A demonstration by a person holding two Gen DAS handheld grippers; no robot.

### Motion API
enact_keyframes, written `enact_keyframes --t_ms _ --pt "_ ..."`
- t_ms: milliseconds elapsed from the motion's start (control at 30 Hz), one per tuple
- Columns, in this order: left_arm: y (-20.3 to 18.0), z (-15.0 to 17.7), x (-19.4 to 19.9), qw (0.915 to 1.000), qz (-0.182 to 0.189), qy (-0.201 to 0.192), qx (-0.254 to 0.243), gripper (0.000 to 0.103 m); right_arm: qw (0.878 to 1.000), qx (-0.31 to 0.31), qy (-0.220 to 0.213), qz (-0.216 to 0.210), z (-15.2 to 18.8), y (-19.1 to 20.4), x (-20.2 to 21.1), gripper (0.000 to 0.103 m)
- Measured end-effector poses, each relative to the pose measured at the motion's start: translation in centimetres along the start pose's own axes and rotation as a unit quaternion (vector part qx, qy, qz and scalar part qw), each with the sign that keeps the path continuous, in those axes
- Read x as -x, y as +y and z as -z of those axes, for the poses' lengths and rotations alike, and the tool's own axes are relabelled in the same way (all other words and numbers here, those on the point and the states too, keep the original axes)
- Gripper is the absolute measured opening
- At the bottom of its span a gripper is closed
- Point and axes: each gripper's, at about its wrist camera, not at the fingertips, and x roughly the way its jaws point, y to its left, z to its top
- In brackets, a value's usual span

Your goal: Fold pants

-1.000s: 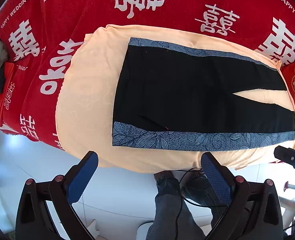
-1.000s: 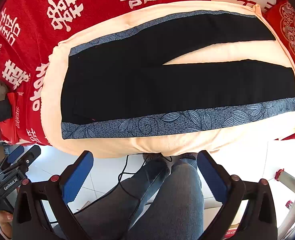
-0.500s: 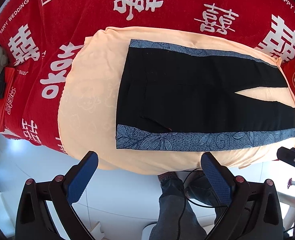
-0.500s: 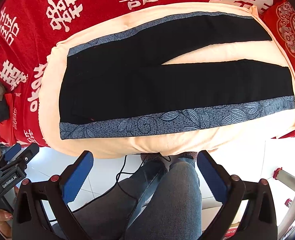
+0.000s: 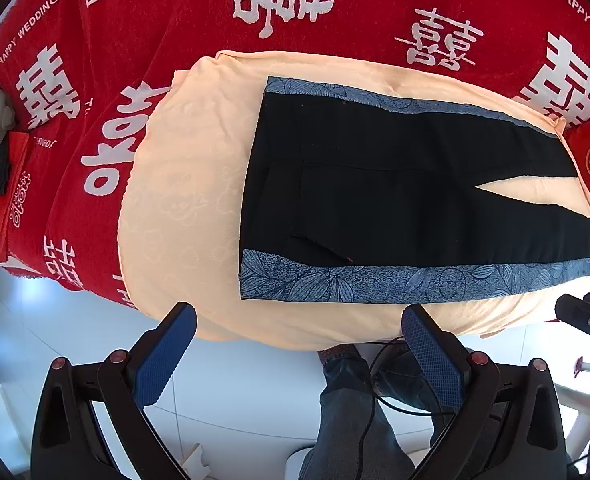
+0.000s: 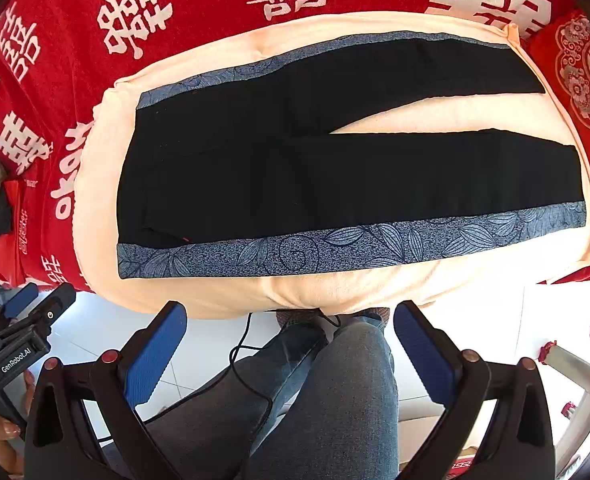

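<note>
Hovering off the near edge of the bed, the left tongs stand with their blue-padded fingers wide apart and nothing between them. The right tongs hang the same way, fingers spread and empty, above the person's jeans-clad legs and a thin black cable that trails over the white tiled floor. In the left wrist view the tip of the right tongs shows at the right edge; in the right wrist view the left tongs sit at the lower left with a "GenRobot.AI" label and a hand wrapped around the handle.

Beyond both pairs of tongs lie the pants, spread flat on a peach-coloured blanket that covers the middle of the bed. The pants are black with a blue leaf-patterned stripe running down each outer side. The waistband is to the left and the two legs stretch to the right, parting in a narrow wedge where the peach blanket shows through. The near striped edge runs parallel to the blanket's front edge, near the fingertips of both tongs yet not touching them.

Under the blanket a red bedspread with large white characters and the words "HAPPY WEDDING" covers the rest of the bed. A red cushion with a white ornamental pattern sits just beside the leg ends on the right.
</note>
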Motion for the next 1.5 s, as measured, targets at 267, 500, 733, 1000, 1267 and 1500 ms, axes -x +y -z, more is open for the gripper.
enact_keyframes --t_ms 267,500,733,1000,1267,1500 --pt "0.4 0.2 -0.5 1.0000 0.010 0.001 -0.001 0.103 1.000 0.017 -0.006 0.017 0.5 1.1 0.0 0.103" --pt "-0.2 1.0 -2.7 0.9992 0.030 0.027 -0.009 0.103 0.998 0.038 0.003 0.055 0.7 1.3 -0.9 0.103" --pt "-1.4 1.4 -5.5 0.9975 0.039 0.059 -0.004 0.103 0.996 0.049 0.012 0.074 0.2 0.1 -3.2 0.103" --pt "-2.1 0.9 -10.3 0.9959 0.042 0.070 0.040 0.103 0.995 0.067 0.017 0.077 -1.3 -1.3 -8.3 0.103" --pt "-2.8 0.4 -13.5 0.9964 0.029 0.059 0.053 0.103 0.997 0.057 0.023 0.045 -2.6 -2.4 -12.2 0.103" --pt "-3.0 0.9 -15.1 0.9967 0.025 0.057 0.051 0.103 0.998 0.050 0.025 0.025 -2.8 -3.2 -14.5 0.103"
